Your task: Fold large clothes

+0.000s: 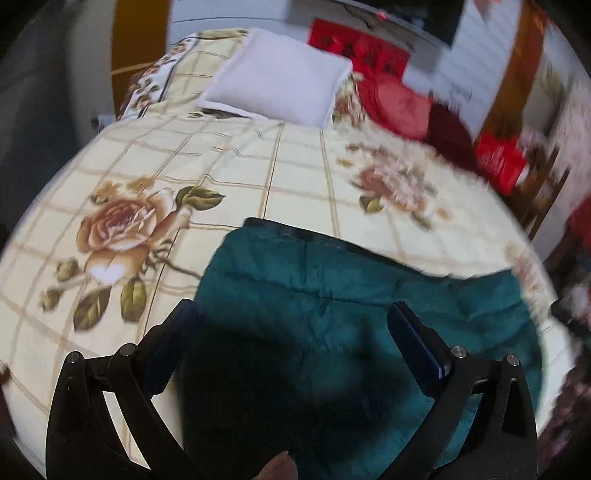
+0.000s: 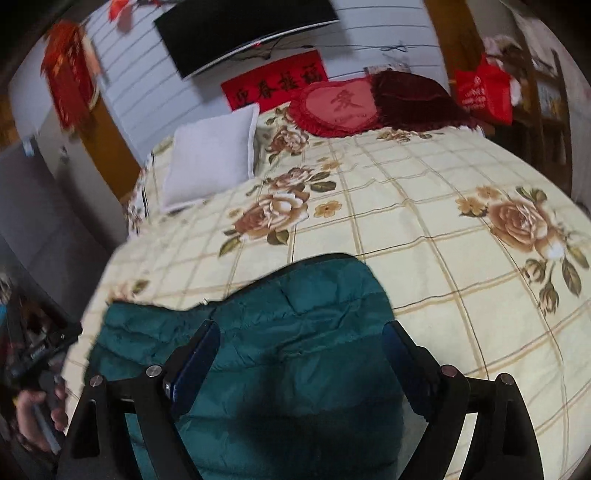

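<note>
A teal quilted down jacket [image 1: 332,295] lies folded on the flowered bed cover [image 1: 229,177], with a dark hem along its far edge. My left gripper [image 1: 291,314] hovers over it with its jaws wide open and nothing between the pads. In the right wrist view the same jacket [image 2: 303,314] lies near the bed's front edge. My right gripper [image 2: 299,336] hangs above it, also open and holding nothing. A hand on the other gripper's handle [image 2: 37,410] shows at the far left of that view.
A white pillow [image 1: 277,79] and red cushions [image 2: 340,105] lie at the far end of the bed. A wall-mounted television [image 2: 243,29] and a red banner [image 2: 277,83] sit behind them. A red bag [image 2: 484,92] hangs on wooden furniture at the right.
</note>
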Available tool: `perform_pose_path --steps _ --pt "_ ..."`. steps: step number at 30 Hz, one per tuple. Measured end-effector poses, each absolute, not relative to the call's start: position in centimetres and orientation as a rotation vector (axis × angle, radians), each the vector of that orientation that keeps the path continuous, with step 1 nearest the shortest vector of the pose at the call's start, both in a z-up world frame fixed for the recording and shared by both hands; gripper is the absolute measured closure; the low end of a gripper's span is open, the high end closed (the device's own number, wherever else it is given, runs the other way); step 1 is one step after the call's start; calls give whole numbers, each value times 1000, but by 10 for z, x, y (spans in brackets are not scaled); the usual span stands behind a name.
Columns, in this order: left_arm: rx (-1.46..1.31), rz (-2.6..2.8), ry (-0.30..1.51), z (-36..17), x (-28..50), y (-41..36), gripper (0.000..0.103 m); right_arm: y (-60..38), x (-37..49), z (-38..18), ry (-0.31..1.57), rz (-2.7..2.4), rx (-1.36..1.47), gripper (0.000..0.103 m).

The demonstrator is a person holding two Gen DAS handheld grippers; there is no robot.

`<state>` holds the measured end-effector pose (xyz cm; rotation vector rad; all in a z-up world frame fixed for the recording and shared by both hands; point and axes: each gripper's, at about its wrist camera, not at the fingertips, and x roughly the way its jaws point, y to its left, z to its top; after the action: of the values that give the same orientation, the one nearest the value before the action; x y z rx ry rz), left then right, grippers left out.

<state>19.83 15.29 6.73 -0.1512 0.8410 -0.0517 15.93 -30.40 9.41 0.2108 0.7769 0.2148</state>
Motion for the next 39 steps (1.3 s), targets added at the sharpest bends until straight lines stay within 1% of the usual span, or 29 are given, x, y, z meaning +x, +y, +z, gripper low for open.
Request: perform_pose_path --steps 3,4,6,7,8,11,13,17,20,24,28,31,34,37,39 --pt "-16 1 885 44 220 136 0 -287 183 72 840 147 110 15" --pt "-11 20 927 31 226 136 0 -283 192 63 874 119 85 15" --pt "-34 33 941 15 227 140 0 -283 208 42 922 77 66 15" --pt "-53 45 933 11 226 143 0 -284 215 34 931 78 66 11" --pt "-69 57 922 8 224 145 0 -284 220 28 940 81 63 8" --pt "-106 100 904 0 221 151 0 -282 240 15 980 115 40 2" --pt "-101 131 902 -1 220 148 0 -283 252 9 1006 131 56 0" --pt "-63 161 913 1 220 141 0 -290 258 6 1034 157 97 0" --pt "-120 93 960 9 219 154 0 -287 246 24 1015 152 55 1" --pt "-172 -27 907 37 190 175 0 -318 205 78 883 200 94 1" --pt "-121 -155 855 51 147 184 0 -356 158 98 829 237 153 1" --pt "-89 -211 838 46 124 184 0 -367 132 83 835 293 192 1" --pt "-74 -186 890 24 123 189 0 -362 121 54 871 323 187 1" --pt "-183 -221 928 7 126 204 0 -355 120 26 894 319 179 1" --pt "-231 -227 929 0 128 213 0 -361 124 10 896 328 251 1"
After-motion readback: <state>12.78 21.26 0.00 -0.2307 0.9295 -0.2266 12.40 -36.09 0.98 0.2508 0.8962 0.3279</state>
